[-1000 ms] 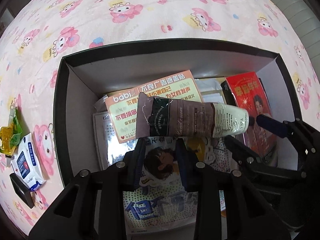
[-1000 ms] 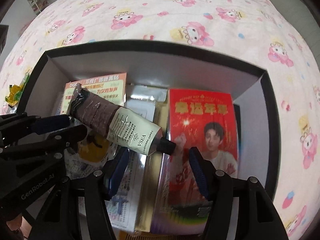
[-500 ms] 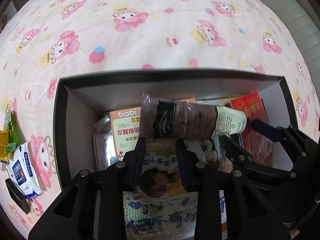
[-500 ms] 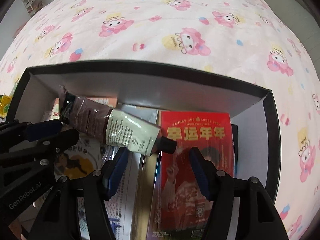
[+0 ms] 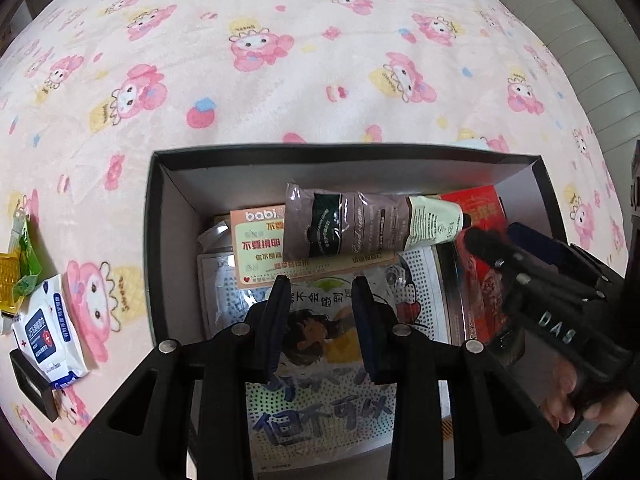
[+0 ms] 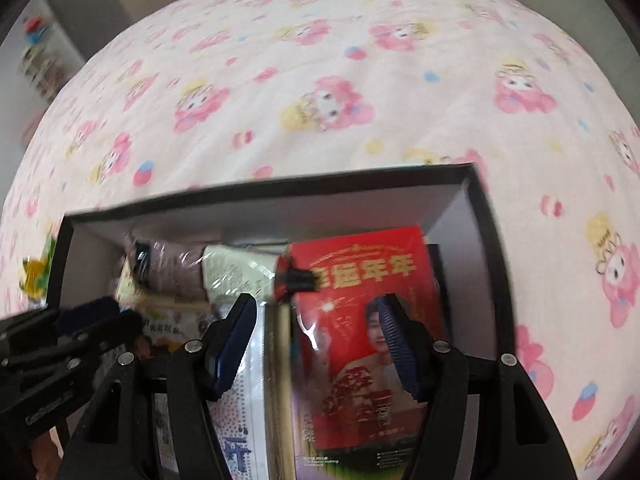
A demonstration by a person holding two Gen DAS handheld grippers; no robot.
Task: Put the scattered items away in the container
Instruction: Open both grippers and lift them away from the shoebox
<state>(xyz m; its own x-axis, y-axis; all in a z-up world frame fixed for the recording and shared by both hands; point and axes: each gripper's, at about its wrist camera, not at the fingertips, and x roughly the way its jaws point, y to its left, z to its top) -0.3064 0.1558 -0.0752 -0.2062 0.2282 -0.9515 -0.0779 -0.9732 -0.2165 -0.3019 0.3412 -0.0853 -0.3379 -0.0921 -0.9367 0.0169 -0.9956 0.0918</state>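
Tube lies sideways in the box, just past the left gripper tips, which are pressed nearly together and hold nothing | right view: right gripper is spread and empty; tube's cap end sits just ahead, nearer this hand.

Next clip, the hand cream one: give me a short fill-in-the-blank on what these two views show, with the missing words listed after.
1. The hand cream tube lies inside the black ____.
2. The tube's cap is coloured ____.
3. The wet wipes pack lies on the blanket, ____ the box.
4. The booklet under the tube's cap has a ____ cover.

Missing words: box; black; outside; red
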